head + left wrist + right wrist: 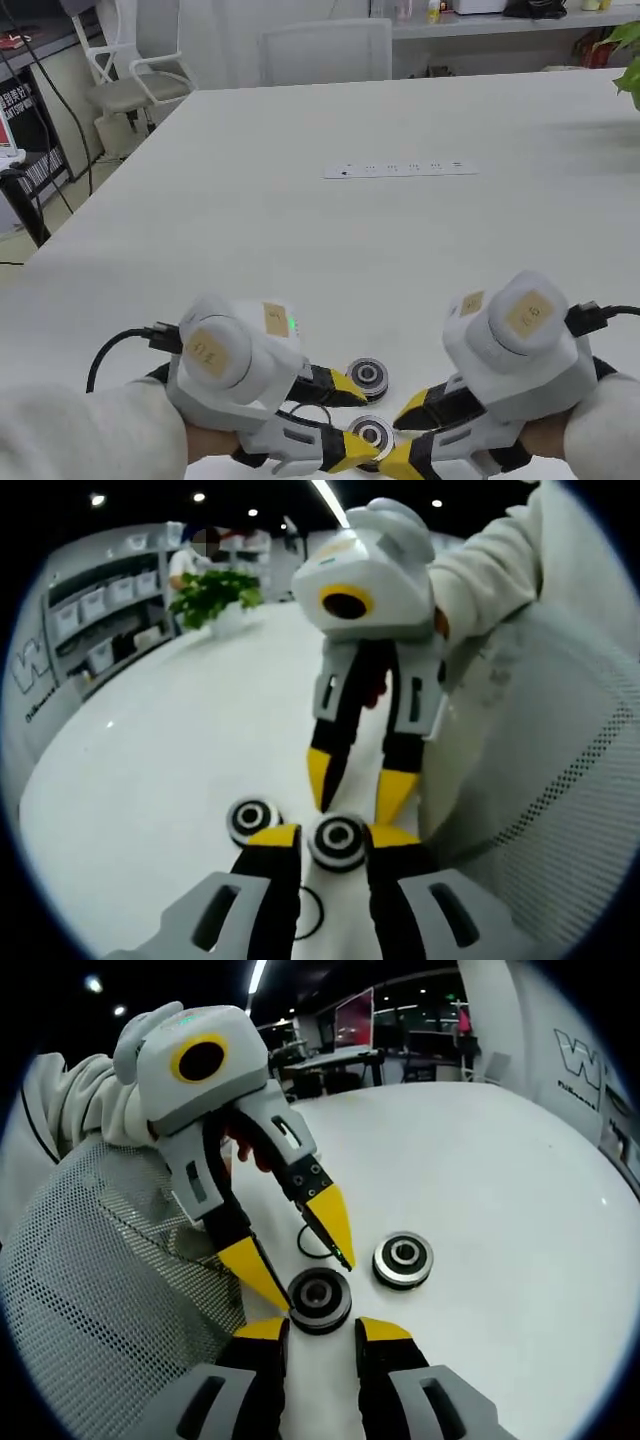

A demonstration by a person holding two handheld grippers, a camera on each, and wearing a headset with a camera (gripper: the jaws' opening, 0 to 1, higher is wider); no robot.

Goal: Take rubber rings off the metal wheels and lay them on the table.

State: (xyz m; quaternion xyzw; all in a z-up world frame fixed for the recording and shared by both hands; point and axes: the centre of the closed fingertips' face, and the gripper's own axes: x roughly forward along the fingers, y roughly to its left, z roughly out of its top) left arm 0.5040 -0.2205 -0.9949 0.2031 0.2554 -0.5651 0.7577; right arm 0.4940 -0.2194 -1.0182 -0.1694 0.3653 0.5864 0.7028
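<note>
Tagging the step here, what is it?
— Ring removal on the near wheel. The left gripper (336, 832) has its jaws either side of the near silver metal wheel with the dark rubber rim (372, 435). The tips touch it on both sides, so I read it as clamped on, pinning the wheel.

And the other one?
— The right gripper (325, 1328) has its jaws apart with nothing in them. Its yellow tips are just short of that same wheel, pointing at it from the opposite side.

Anything done so far?
— One thin black rubber ring (321, 912) lies loose on the white table (300, 230), close by the left jaws. The second metal wheel (368, 376) sits just beyond the held one, apart from it, with no gripper on it. Both wheels show a dark outer band; can't tell which one gave up a ring.

Next move?
— My guess: a right tip has to hook under the rubber at the rim edge and peel outward while the left stops the wheel sliding. Thin ring, small lip, easy to slip off. Then lay it flat beside the loose one.
</note>
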